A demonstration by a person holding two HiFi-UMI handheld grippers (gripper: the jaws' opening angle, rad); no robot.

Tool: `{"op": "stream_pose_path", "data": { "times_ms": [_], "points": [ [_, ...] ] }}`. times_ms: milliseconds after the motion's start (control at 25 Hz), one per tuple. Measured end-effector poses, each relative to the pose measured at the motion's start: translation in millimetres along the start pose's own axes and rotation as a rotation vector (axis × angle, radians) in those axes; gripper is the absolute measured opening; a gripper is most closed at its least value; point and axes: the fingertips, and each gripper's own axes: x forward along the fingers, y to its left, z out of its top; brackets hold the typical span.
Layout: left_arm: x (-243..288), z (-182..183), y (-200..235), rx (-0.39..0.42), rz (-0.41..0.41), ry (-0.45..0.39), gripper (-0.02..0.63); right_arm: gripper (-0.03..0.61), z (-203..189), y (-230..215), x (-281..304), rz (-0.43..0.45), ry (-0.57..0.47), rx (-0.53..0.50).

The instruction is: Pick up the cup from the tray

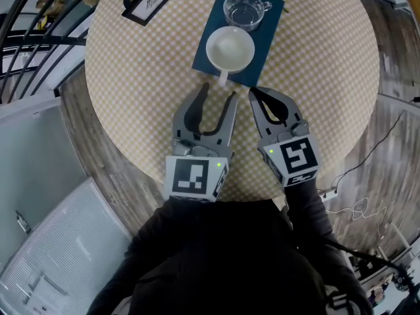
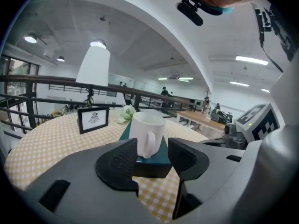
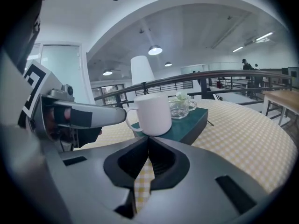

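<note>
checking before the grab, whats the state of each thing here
left gripper: open, holds nothing
right gripper: shut, empty
tray: flat on table
cup: upright on tray, looks empty, handle toward left gripper
glass: upright on tray, looks empty
frame: standing on table

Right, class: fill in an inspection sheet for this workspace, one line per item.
Surface: round table, checked cloth.
Job's things: white cup on teal tray, handle toward the grippers.
Clutter: glass also on the tray; frame; lamp.
Grippers: left gripper open, short of the cup's handle; right gripper shut, empty.
Cables: cable on the floor, right side.
Surroundings: railing; wood floor.
</note>
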Motion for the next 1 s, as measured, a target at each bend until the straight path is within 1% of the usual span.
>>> {"op": "stream_pose_path", "data": {
  "times_ms": [160,320,400,520,600,720,800,840,920,1000],
  "points": [
    [18.1,-0.8,3.3,0.002,0.018,0.006,0.209,0.008,-4.1,-15.0,-0.8,-0.024,0.043,0.012],
    [33.0,1.1,8.2,0.005,0.030,0.005,0.207,0.008,-4.6,-22.4,4.8,-0.004,-0.011,0.005],
    [36.8,-2.4,8.3,0.013,0.028,0.016,0.205,0.008,-8.0,-27.2,5.4,-0.018,0.005,0.022],
    [39.7,-8.1,8.2,0.007,0.034,0.029,0.186,0.008,-11.5,-30.1,6.0,-0.016,0.011,0.026],
    [40.5,-6.6,9.2,0.001,0.047,0.025,0.166,0.008,-13.3,-31.7,6.2,-0.018,0.017,0.032],
    [41.5,-4.3,9.4,0.010,0.067,0.026,0.161,0.008,-14.8,-34.3,5.8,-0.020,0.020,0.037],
    [41.8,-5.8,9.3,0.040,0.084,0.036,0.143,0.008,-14.8,-35.8,5.7,-0.020,0.016,0.038],
    [41.6,-6.5,9.5,0.055,0.095,0.040,0.122,0.008,-13.7,-36.0,5.9,-0.017,0.008,0.034],
    [41.2,-7.0,10.0,0.084,0.116,0.042,0.059,0.008,-11.2,-35.8,6.2,-0.009,-0.010,0.023],
    [40.8,-6.3,10.0,0.103,0.121,0.037,0.052,0.008,-11.3,-36.2,5.3,-0.008,-0.013,0.019]
  ]
}}
